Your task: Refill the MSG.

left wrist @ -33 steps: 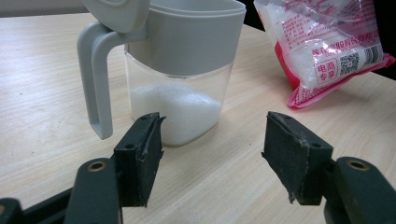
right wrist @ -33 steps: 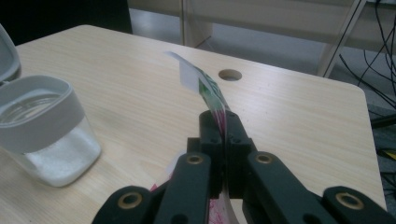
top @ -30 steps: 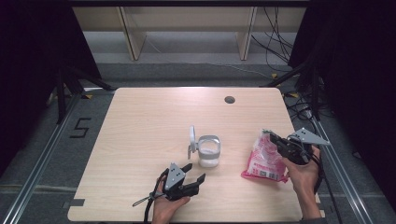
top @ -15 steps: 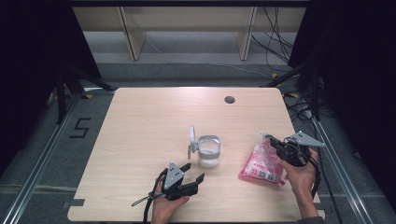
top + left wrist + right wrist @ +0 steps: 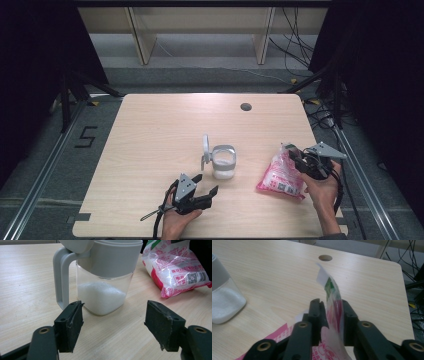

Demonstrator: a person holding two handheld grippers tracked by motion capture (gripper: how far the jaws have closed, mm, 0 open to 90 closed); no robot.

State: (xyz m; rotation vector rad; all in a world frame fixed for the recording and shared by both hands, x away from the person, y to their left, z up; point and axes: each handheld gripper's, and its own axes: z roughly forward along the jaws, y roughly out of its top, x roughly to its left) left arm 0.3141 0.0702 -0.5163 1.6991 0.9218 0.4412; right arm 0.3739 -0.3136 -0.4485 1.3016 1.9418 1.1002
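A clear jar (image 5: 223,162) with a grey collar and handle stands mid-table, its lid (image 5: 205,145) flipped up, white grains in the bottom (image 5: 101,296). My left gripper (image 5: 206,183) lies low on the table just in front of it. Its jaws are open and have just been spreading wider, with nothing between them (image 5: 113,325). A pink and white bag (image 5: 282,175) lies to the right of the jar. My right gripper (image 5: 294,154) is at the bag's upright top edge (image 5: 333,305). Its jaws have just been opening and now stand loosely either side of the film.
The wooden table (image 5: 160,130) has a round cable hole (image 5: 245,106) near its far right edge. Shelf legs stand behind the table. Cables run over the floor at the right.
The right jaws have parted from their tight pinch on the bag's top, and that hand has sunk slightly. The left jaws stand a little wider. The jar has not moved.
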